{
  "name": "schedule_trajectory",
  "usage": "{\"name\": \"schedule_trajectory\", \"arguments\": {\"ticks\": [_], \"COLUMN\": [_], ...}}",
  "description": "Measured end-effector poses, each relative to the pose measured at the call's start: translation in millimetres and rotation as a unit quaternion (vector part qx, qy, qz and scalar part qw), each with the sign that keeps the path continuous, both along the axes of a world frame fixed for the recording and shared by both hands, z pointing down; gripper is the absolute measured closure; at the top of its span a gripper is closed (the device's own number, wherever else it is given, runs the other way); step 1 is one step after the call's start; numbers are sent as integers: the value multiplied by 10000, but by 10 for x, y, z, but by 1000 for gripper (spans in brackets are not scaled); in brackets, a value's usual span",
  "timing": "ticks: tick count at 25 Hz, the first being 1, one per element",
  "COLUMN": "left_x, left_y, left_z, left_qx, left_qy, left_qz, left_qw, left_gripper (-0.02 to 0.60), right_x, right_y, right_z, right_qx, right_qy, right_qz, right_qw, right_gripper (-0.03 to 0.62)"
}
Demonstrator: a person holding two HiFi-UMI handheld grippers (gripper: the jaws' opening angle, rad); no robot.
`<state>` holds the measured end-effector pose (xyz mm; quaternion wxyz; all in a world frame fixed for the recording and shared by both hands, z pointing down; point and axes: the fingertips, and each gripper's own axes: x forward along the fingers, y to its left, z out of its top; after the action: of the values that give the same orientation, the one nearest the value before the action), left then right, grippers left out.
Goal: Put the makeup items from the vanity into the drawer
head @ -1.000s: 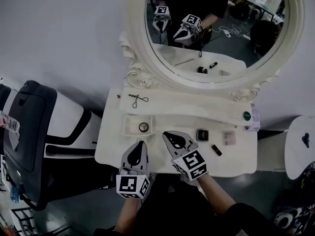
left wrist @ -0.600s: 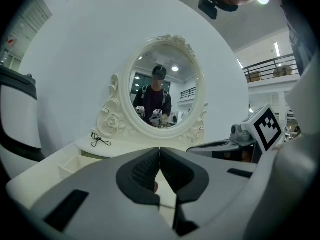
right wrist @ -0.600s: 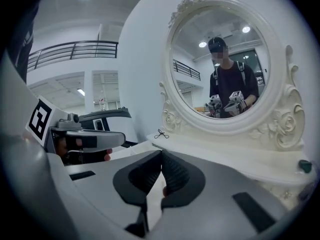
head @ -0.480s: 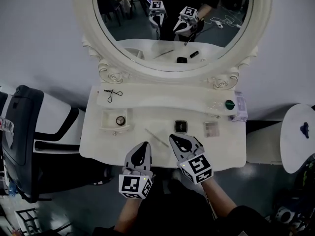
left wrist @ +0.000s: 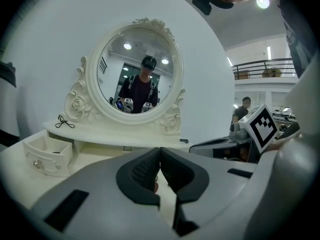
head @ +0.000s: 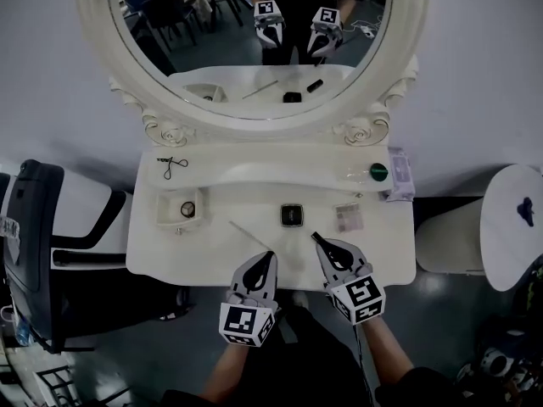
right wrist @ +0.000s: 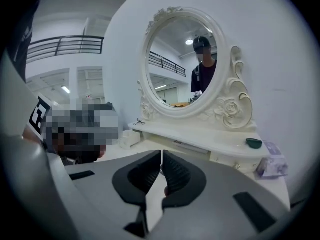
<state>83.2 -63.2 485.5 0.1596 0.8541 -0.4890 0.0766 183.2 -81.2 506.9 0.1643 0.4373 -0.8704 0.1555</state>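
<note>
Thin makeup stick (head: pixel 248 234) diagonal on vanity (head: pixel 390 257) (far-left to near-right), left gripper (head: pixel 271 255) and right gripper (head: pixel 315 238) pressed together

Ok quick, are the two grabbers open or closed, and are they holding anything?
Left gripper: jaws closed, holding nothing.
Right gripper: jaws closed, holding nothing.

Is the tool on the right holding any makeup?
No, the right tool has its two jaws shut tight against each other, with nothing between them.
</note>
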Motion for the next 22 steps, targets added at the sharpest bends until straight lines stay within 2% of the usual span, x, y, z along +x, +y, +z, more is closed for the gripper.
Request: {"name": "schedule_trajectory", "arguments": {"ticks": [4, 10, 13, 22], "left_x": [103, 117, 101, 32], "left_y": [-3, -8, -10, -43], "left_z": [137, 300, 360, 432], "left_qx": [-110, -214, -261, -348], "left_qy": [-38, -150, -154, -158], "left_qz": [127, 250, 237, 123], "left_qw": [9999, 9993, 9993, 9992], "left_gripper": [566, 566, 566, 566], "right_x": [139, 213, 193, 144], "right_y": [-2, -79, -121, -186], "right_z": [198, 780, 1032, 1381], "right_qx": [-150, -570, -784, -1096], "right_qy": [196, 791, 983, 1371], "right_qz": [50, -70, -246, -509], "right_qw": [9997, 9952, 9918, 9832], "right_gripper": [568, 547, 507, 487]}}
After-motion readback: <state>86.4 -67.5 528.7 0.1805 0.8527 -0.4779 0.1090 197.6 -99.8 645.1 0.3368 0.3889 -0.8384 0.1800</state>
